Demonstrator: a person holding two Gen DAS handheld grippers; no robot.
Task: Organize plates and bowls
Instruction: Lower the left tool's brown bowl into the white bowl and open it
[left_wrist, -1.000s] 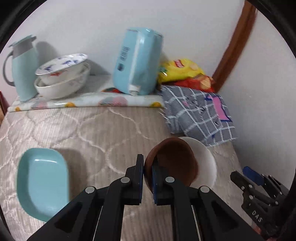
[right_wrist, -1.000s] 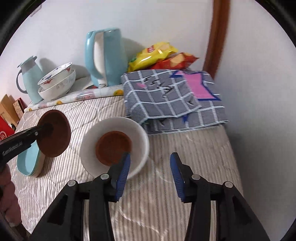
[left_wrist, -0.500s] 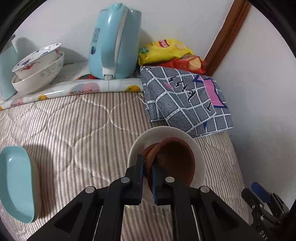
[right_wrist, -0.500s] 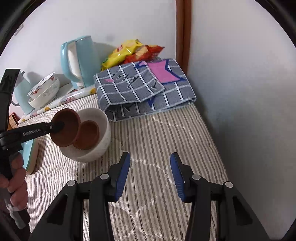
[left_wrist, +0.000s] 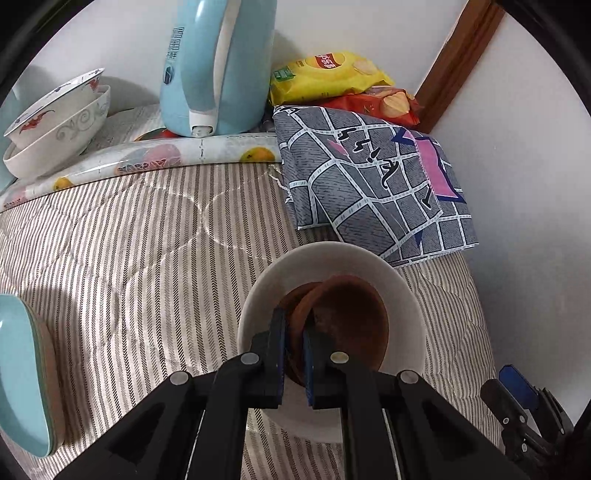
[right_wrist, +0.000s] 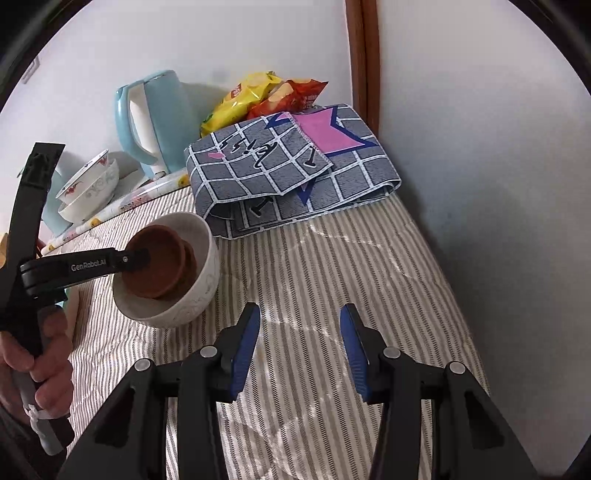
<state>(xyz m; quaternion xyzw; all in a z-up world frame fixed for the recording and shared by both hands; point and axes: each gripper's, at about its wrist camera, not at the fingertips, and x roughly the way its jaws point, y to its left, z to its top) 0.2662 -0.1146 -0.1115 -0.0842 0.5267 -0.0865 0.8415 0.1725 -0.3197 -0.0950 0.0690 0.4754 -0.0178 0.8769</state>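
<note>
Two grippers show: the left gripper (left_wrist: 293, 350) is clamped on the rim of a brown dish (left_wrist: 347, 317), tilted inside the white bowl (left_wrist: 402, 291) over a second brown dish (right_wrist: 190, 260). Off to its right, the right gripper (right_wrist: 300, 345) hangs with its jaws parted and nothing between them over the striped quilt (right_wrist: 332, 266). Beyond the fingers lie a folded grey cloth (left_wrist: 369, 177), a blue kettle (left_wrist: 218, 62) and two stacked patterned bowls (left_wrist: 55, 122).
</note>
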